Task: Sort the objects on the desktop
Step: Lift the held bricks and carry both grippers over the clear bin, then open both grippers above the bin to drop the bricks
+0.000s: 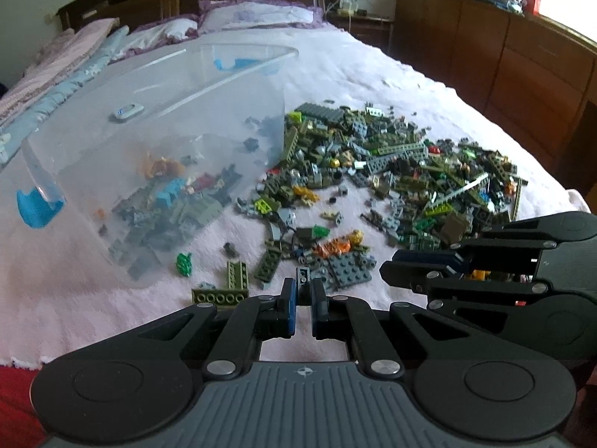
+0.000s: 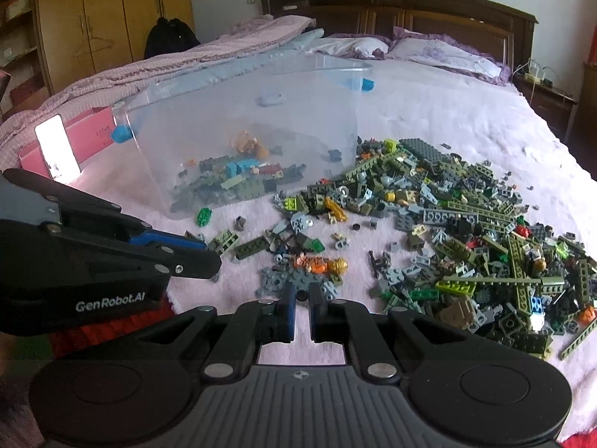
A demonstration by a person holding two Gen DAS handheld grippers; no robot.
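Bricks (image 1: 391, 171) lie in a loose heap on the pink bedspread (image 1: 391, 74), mostly olive, grey and black, spreading from the middle of the bed toward its right edge; in the right wrist view the same heap (image 2: 466, 231) fills the right half of the cover. Left of the heap stands a clear plastic bin (image 1: 156, 142) with blue handle clips, tilted, its near wall touching the edge of the pile; a shallow layer of pieces lies on its bottom, among them a light blue brick (image 2: 238, 166) and an orange one. An orange striped figure (image 2: 317, 264) lies on the cover at the near edge of the heap, beside a flat grey plate (image 1: 349, 268).

Left tongs (image 1: 303, 298) sit low over the near side of the cover, narrowed on a small dark blue piece (image 1: 303, 276) that stands upright between the pads; an olive beam with round holes (image 1: 220, 295) lies just left of them. Right tongs (image 2: 300, 300) hang near the grey plate, their pads close together with a slim gap; whether anything is pinched there I cannot tell. Far off, pillows (image 2: 444, 54) rest against a dark wooden headboard (image 2: 403, 7).
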